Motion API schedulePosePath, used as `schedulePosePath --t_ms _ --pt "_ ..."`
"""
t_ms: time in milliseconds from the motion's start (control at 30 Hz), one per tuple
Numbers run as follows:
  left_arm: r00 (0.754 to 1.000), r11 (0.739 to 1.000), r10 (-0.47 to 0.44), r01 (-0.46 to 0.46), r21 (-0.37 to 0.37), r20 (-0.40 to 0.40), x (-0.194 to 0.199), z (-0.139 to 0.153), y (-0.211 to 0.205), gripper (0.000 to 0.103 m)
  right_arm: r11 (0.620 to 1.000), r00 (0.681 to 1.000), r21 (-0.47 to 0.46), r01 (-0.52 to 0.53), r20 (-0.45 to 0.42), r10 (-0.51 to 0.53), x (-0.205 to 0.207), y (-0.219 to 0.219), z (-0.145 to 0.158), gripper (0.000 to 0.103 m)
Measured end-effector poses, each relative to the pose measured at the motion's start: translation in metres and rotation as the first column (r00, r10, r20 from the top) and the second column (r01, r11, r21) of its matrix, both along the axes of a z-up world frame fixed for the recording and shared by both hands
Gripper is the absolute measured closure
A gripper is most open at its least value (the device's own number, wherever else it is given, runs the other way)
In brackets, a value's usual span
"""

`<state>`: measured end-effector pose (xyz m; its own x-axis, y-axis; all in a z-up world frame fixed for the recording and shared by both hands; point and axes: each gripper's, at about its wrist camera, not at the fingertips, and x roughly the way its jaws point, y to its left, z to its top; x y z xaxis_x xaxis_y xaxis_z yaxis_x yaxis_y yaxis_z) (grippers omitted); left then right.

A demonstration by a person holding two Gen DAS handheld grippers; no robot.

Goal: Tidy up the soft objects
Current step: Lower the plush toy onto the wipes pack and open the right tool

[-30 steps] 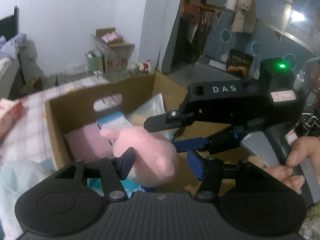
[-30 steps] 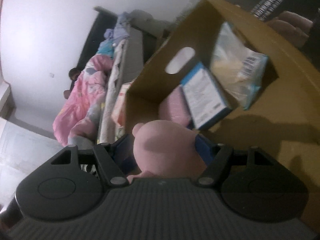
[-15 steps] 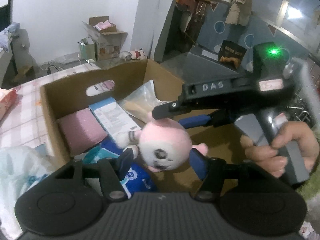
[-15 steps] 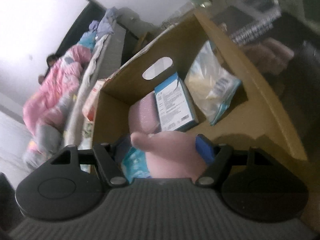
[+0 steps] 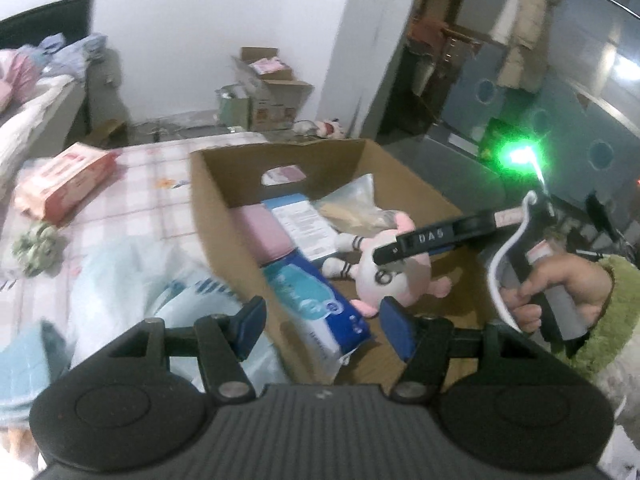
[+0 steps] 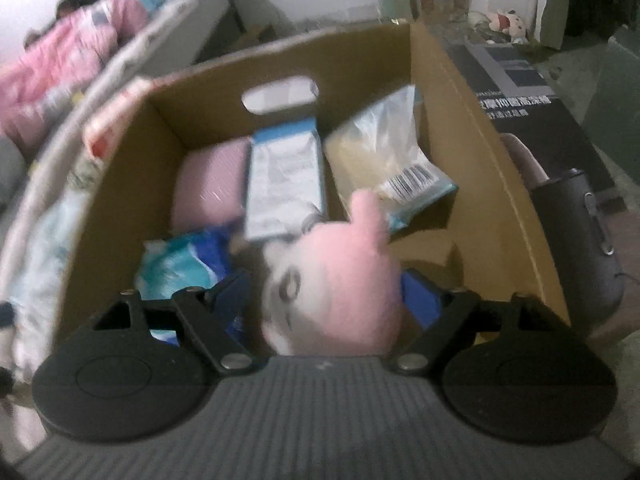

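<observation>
Inside the box [image 5: 224,204], the plush [image 6: 336,280] sits between the right gripper [image 6: 324,296] fingers, which grip it, while the left gripper [image 5: 322,326], its fingers just opened and empty, has backed away, leaving placement to the right.

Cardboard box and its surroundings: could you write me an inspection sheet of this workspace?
Surface: bed with checked sheet; cardboard box at its edge.
Job's things: pink plush toy, blue pack, pink pad, white-blue packet, clear bag, all in the box.
Clutter: pink packet, green scrunchie-like thing, pale blue bag beside the box.
Grippers: left gripper open, fingers just been opening, nothing between; right gripper has fingers flanking the plush, grip unclear.
Cables: nothing seen.
Surroundings: open cartons by white wall, hanging coat.
</observation>
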<state>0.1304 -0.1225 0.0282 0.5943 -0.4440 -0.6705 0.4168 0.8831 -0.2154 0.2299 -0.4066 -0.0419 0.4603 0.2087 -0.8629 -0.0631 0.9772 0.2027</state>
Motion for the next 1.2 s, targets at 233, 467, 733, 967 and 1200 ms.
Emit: schedulePosePath --t_ms 233,467,733,967,1200 --pt "0.999 0.999 0.040 -0.040 -0.021 -0.005 -0.007 0.000 0.015 0.039 0.940 0.977 0.270 0.209 -0.105 -0.187 0.010 -0.029 -0.017 0.037" --pt "0.999 0.999 0.045 -0.045 -0.025 -0.003 -0.010 0.000 0.017 0.039 0.885 0.952 0.355 0.301 -0.174 -0.254 0.003 -0.035 -0.025 0.032" --pt "0.999 0.998 0.050 -0.050 -0.027 -0.006 -0.010 -0.002 0.020 0.039 0.964 0.980 0.186 0.192 -0.082 -0.180 -0.018 -0.015 0.010 0.023" --pt "0.998 0.998 0.056 -0.056 -0.021 0.007 -0.014 -0.002 0.022 0.039 0.982 0.978 0.067 0.179 0.099 -0.185 -0.023 -0.012 0.037 0.024" --pt "0.997 0.997 0.081 -0.081 -0.012 0.014 -0.020 -0.001 0.032 0.039 0.992 0.987 0.018 0.121 0.099 -0.122 -0.011 0.006 0.015 0.050"
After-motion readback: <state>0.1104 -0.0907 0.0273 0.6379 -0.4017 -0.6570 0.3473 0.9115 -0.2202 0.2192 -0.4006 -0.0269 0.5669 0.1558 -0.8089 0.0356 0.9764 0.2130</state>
